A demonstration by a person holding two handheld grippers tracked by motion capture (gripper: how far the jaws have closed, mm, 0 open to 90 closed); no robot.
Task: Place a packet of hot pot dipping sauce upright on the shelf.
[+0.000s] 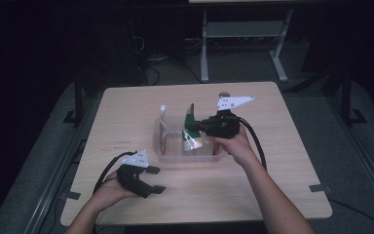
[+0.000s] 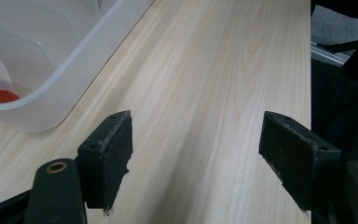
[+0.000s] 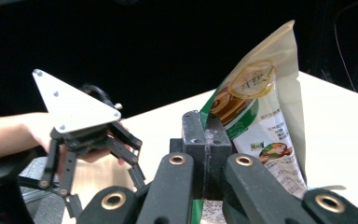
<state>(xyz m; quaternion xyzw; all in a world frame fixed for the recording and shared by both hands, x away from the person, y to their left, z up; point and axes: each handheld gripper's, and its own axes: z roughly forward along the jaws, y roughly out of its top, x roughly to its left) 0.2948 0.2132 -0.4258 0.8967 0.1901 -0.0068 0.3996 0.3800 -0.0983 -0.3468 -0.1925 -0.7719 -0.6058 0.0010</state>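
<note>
The right gripper (image 1: 198, 126) has its black jaws pressed together on the edge of a green, cream and white printed snack pouch (image 1: 192, 130), pinching it upright over the clear plastic rectangular bin (image 1: 190, 155) in the middle of the pale wooden table (image 1: 272, 170). In the right gripper view the pouch's lower end is cut off behind the jaws, and its print is too small to read. A second, white and red packet (image 1: 162, 131) stands at the bin's left end; its label is hard to make out.

The left gripper (image 1: 155, 179) rests near the table's front left, jaws spread wide with only bare wood between them. Its own view catches just a corner of the bin, the rest cut off by the frame.
</note>
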